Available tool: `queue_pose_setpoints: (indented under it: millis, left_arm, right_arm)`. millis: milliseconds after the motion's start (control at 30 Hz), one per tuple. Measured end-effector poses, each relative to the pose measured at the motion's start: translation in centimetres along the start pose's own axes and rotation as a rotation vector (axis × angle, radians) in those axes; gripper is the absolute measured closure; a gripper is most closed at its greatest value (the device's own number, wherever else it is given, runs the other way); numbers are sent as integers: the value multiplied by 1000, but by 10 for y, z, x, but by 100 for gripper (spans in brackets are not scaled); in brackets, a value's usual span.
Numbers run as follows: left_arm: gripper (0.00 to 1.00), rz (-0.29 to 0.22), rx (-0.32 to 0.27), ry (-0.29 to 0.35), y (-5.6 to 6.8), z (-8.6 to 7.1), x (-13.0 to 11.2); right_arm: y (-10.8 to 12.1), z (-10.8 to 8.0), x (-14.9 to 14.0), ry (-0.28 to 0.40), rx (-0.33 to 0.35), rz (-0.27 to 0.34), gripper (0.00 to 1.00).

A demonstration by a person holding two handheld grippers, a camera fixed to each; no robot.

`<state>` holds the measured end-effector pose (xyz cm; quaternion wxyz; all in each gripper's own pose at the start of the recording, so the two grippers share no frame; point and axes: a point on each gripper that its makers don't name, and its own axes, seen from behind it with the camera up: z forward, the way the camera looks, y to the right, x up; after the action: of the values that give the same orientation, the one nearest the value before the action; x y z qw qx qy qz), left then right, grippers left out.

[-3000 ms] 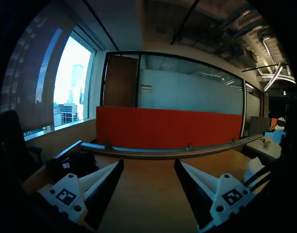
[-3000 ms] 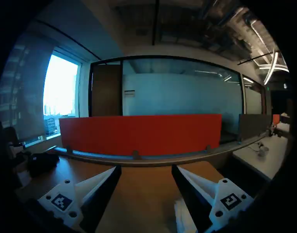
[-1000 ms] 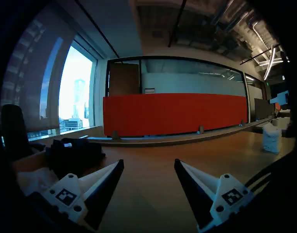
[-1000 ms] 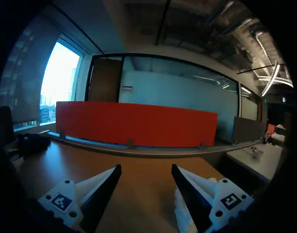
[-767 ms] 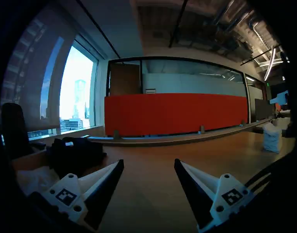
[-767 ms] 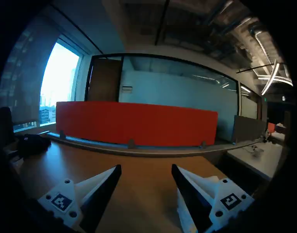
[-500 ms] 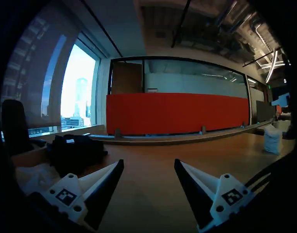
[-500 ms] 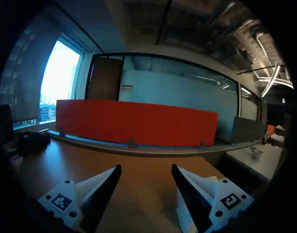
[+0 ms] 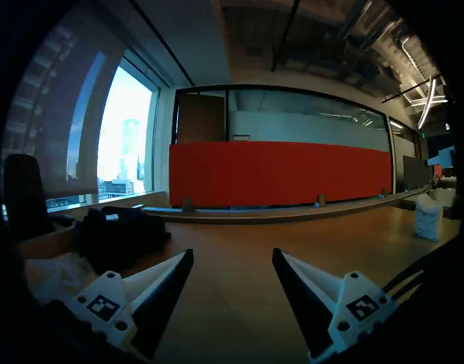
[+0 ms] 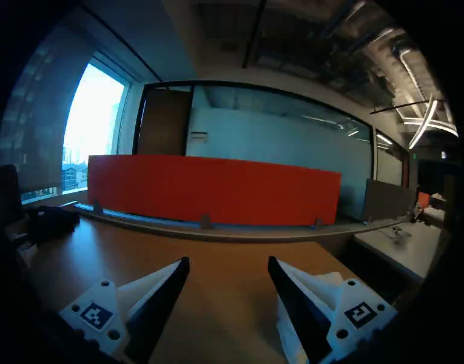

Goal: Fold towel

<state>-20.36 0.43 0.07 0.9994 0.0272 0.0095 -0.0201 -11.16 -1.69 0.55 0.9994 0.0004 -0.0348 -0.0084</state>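
While my left tool [image 9: 232,252] and right tool [image 10: 228,259] hover over the tabletop [image 10: 225,303], both spread apart and empty, a white towel [image 10: 285,330] lies beside the right one.

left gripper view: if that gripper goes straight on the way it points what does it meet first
Probably nothing near: the left gripper points its open tongs over bare desk, so the red partition at its far edge likely comes first. The black bag lies off to the left.
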Motion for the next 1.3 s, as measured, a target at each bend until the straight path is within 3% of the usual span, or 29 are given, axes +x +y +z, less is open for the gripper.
queue_pose_setpoints:
  millis: [500, 1300]
  left_arm:
    - [3, 0, 0, 0, 0, 1, -2]
    - [3, -1, 0, 1, 0, 1, -4]
  right_arm:
    - [-4, 2, 9, 35, 32, 9, 0]
    - [29, 10, -14, 100, 18, 64, 0]
